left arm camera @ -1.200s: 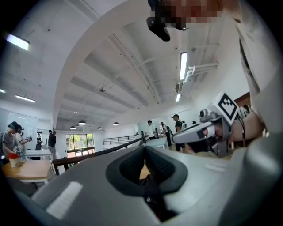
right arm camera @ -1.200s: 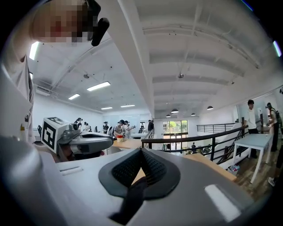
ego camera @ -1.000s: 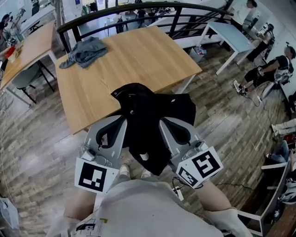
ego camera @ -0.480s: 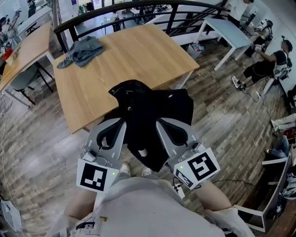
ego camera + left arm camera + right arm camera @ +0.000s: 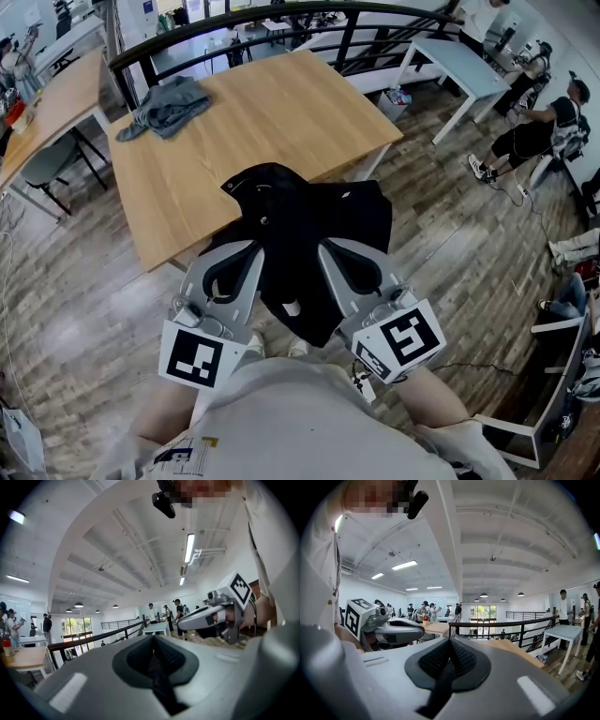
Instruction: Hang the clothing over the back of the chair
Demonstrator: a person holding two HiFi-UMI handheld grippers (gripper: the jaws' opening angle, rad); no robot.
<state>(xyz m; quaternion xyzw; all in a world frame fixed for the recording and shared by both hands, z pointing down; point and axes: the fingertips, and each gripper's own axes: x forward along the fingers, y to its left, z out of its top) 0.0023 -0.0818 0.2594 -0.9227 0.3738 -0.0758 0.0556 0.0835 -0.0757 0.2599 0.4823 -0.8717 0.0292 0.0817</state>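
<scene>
Black garment [image 5: 309, 234]: bunched, collar fold at top, small white tag near lower edge. Hung at frame centre, overlapping near edge of wooden table [image 5: 281, 112]. Left gripper [image 5: 249, 247] and right gripper [image 5: 328, 247] each clamped tight on its fabric, no gap between jaws.

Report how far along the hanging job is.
Done: the black garment is picked up. In hand: the left tongs and right tongs are both shut on it, holding it spread in the air by the table edge. Left: drape it over a chair back; it rests on none yet.
</scene>
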